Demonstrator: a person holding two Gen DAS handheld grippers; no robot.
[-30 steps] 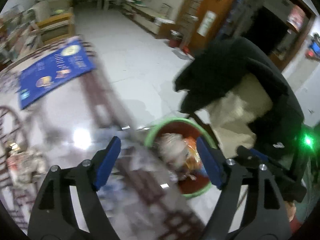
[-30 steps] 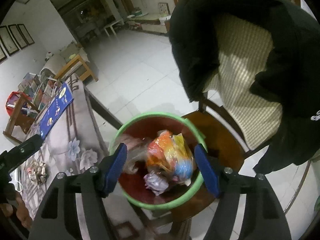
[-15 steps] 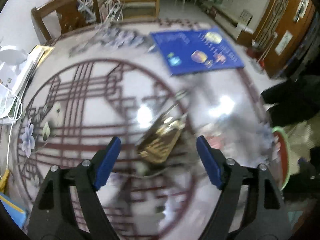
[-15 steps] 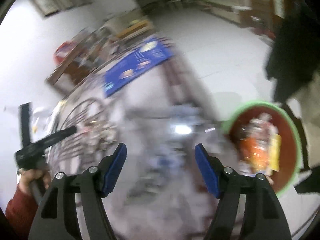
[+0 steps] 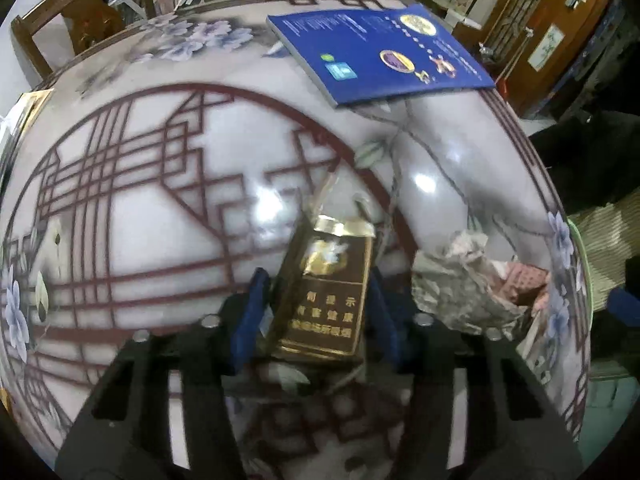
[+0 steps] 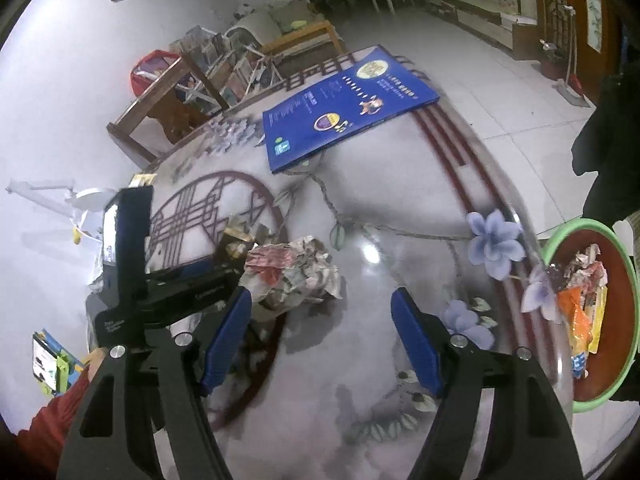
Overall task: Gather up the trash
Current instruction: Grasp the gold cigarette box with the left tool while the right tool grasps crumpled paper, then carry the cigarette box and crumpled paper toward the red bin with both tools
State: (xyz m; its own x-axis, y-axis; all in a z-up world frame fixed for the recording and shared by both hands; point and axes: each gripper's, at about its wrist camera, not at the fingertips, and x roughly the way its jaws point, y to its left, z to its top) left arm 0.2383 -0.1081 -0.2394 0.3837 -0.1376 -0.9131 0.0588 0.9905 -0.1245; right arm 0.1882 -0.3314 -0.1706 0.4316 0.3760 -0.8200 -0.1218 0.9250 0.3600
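A brown and gold cigarette pack [image 5: 326,300] lies on the patterned table, and my left gripper [image 5: 316,316] is closed around it, blue pads against both its sides. A crumpled wad of paper [image 5: 464,292] lies just right of the pack; it also shows in the right wrist view [image 6: 294,276]. My right gripper [image 6: 322,336] is open and empty above the table, the wad ahead of its left finger. The green-rimmed red basin [image 6: 624,256] holds several wrappers and sits beyond the table's right edge.
A blue booklet [image 5: 380,52] lies at the table's far side [image 6: 344,100]. A wooden chair [image 5: 52,28] stands behind the table. A dark jacket [image 6: 612,152] hangs on a chair by the basin. White items [image 6: 80,208] lie at the table's left.
Both grippers swung from over the basin back to the table. My left gripper dropped to the cigarette pack and closed on it. My right gripper stayed open, now near the crumpled paper.
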